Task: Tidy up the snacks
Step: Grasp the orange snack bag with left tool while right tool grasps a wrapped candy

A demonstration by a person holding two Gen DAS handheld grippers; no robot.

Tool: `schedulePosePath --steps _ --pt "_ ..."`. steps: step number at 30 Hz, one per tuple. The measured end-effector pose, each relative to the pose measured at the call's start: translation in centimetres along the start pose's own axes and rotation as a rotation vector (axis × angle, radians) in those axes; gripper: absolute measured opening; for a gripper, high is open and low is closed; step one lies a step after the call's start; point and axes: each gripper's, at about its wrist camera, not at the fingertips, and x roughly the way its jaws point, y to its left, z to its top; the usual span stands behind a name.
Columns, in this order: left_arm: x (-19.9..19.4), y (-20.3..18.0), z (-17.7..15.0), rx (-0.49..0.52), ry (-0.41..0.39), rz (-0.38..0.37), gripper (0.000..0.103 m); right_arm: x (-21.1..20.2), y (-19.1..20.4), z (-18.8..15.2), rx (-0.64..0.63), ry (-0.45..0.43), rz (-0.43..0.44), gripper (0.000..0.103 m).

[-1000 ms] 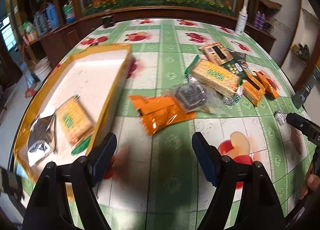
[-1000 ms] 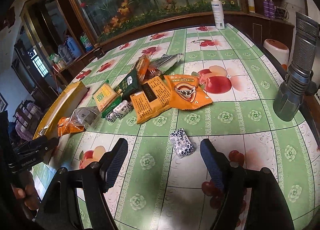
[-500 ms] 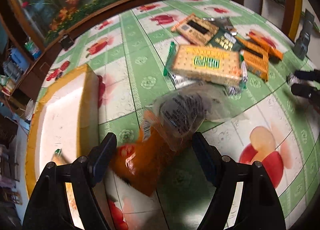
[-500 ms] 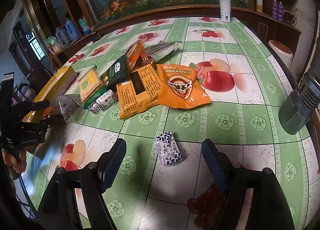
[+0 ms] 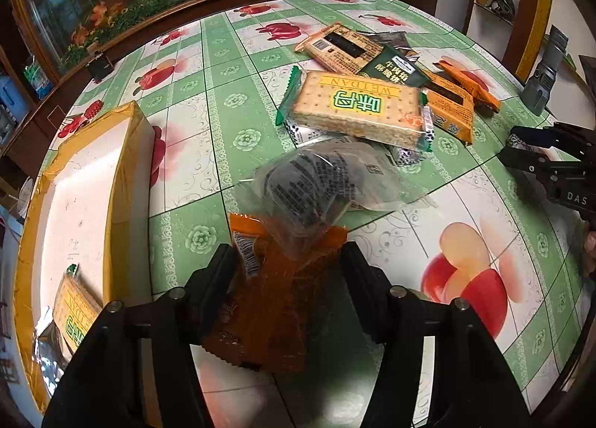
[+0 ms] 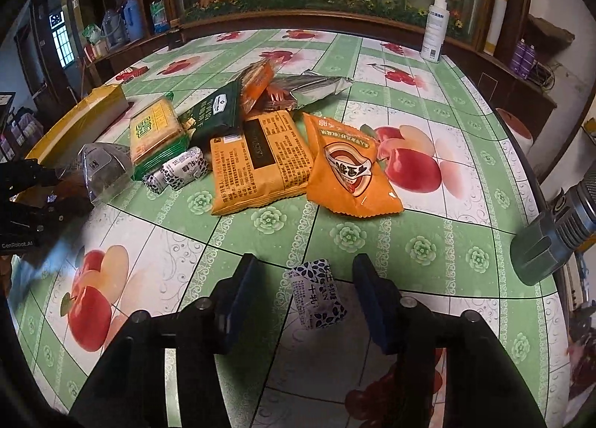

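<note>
The orange packet's (image 5: 275, 301) near end hides behind the left gripper's fingers (image 5: 214, 284), and the flashlight (image 6: 555, 234) runs off the right edge.

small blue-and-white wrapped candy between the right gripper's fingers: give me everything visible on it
The small wrapped candy is a squat pillow-shaped piece in glossy white wrapper printed with dark blue leaf shapes and blue lettering, with crimped ends. It lies flat on the tablecloth, alone, well short of the snack pile. It sits between the fingers of the right gripper, whose jaws have just been closing; gaps still show on both sides, so neither pad touches it. In the left wrist view only a sliver shows.
</note>
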Motion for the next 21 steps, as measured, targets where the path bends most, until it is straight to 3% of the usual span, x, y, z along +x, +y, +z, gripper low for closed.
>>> schedulePosePath --steps 4,6,21 --pt "-0.6 -0.1 -0.9 -0.022 -0.008 -0.004 0.047 -0.3 -0.2 -0.2 0.014 -0.005 -0.01 0.021" --pt "-1.1 -0.3 -1.4 -0.028 -0.015 -0.001 0.041 -0.4 -0.5 -0.3 0.03 -0.008 0.0 0.021" --pt "-4.9 0.0 -3.7 -0.186 -0.095 -0.113 0.038 -3.3 -1.6 -1.6 0.128 -0.057 0.102 0.021"
